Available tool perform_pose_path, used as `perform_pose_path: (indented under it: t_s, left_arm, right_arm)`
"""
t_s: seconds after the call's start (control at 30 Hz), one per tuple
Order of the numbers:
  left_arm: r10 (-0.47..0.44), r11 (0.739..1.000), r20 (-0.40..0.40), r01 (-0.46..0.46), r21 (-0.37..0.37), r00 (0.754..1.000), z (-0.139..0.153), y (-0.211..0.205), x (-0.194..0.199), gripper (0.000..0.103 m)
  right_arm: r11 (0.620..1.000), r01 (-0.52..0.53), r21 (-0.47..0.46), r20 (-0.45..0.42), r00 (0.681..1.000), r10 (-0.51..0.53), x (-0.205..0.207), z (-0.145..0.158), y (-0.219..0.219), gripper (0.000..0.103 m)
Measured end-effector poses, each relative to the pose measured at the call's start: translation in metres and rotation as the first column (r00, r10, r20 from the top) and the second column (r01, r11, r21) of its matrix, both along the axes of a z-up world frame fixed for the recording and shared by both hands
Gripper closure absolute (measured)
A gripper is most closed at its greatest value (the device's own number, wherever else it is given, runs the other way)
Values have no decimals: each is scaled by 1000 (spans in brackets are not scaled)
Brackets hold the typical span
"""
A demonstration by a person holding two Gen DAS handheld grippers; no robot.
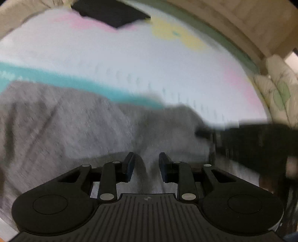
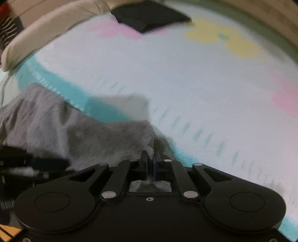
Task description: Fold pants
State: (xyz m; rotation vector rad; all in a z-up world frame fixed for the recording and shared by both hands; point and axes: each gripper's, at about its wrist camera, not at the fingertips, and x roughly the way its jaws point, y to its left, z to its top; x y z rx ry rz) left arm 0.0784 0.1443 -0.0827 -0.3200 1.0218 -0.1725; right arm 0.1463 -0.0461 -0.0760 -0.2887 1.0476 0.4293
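The grey pants (image 1: 65,126) lie bunched on a white bed sheet (image 1: 130,61) with pastel patches. In the left wrist view my left gripper (image 1: 146,163) has its jaws partly apart with a ridge of grey cloth between them, not pinched. In the right wrist view my right gripper (image 2: 150,160) is shut on an edge of the grey pants (image 2: 89,135) and holds it up off the sheet (image 2: 167,74). The other gripper shows as a dark blur at the left edge (image 2: 22,163). Both views are motion-blurred.
A folded black garment (image 1: 111,13) lies at the far side of the bed, also in the right wrist view (image 2: 150,14). A beige pillow (image 2: 46,31) sits at the far left. A teal stripe (image 1: 74,82) crosses the sheet. A wooden bed frame (image 1: 242,28) curves along the right.
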Motion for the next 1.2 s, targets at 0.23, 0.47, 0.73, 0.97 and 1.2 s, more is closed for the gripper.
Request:
perform_pose_path:
  t_s: [0.23, 0.47, 0.73, 0.97, 1.2]
  left_arm:
    - [89, 996, 92, -87, -28, 992, 15, 12, 9, 76]
    - [113, 993, 21, -114, 24, 993, -4, 6, 17, 76]
    - [158, 987, 16, -158, -1, 987, 3, 10, 11, 75]
    - [160, 987, 18, -160, 1, 987, 3, 14, 3, 75]
    - [164, 986, 45, -165, 26, 985, 10, 11, -3, 75]
  right_arm:
    - [981, -162, -102, 100, 980, 172, -79, -6, 13, 91]
    - [976, -186, -116, 123, 972, 200, -95, -9, 17, 80]
    - [986, -143, 90, 56, 989, 139, -51, 9, 6, 45]
    - [974, -80, 211, -63, 993, 96, -5, 0, 1, 46]
    - [953, 16, 303, -136, 990, 27, 17, -6, -14, 53]
